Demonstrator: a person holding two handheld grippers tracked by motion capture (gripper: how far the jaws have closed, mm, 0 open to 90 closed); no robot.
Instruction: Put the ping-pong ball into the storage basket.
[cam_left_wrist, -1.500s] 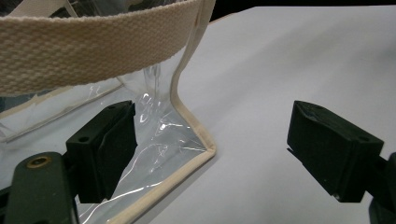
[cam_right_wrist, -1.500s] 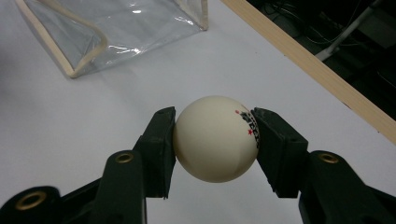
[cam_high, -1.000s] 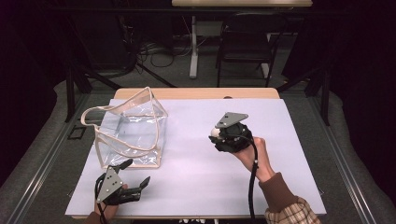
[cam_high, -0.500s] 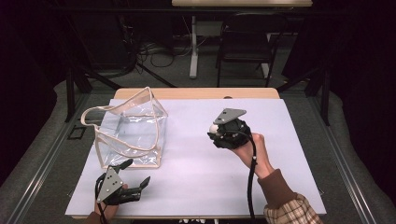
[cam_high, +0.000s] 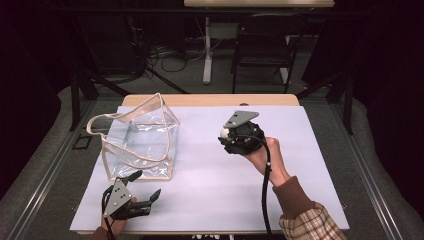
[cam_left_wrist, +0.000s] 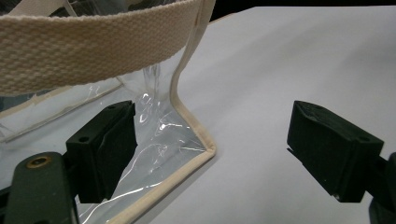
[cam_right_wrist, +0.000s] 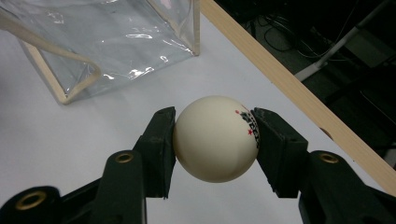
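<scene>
A clear plastic bag (cam_high: 140, 142) with cream fabric trim and a strap handle stands on the white table cover at the left. My right gripper (cam_high: 223, 136) hangs above the middle of the table, to the right of the bag, shut on a cream table-tennis ball (cam_right_wrist: 215, 138) with a small printed mark. The ball (cam_high: 224, 133) shows at the gripper's left tip. My left gripper (cam_high: 146, 186) rests near the front edge, open, just in front of the bag's near corner (cam_left_wrist: 205, 148). One pad (cam_left_wrist: 108, 144) lies against the clear wall; nothing is gripped.
The white cover (cam_high: 310, 170) spans a wooden table whose far edge (cam_right_wrist: 299, 93) shows bare wood. Beyond it stand a dark chair (cam_high: 265, 45) and a table leg (cam_high: 206, 50) among floor cables. Black cables trail from both grippers.
The right gripper with the ball has shifted slightly up and away from the front edge. The left gripper and the bag have not moved.
</scene>
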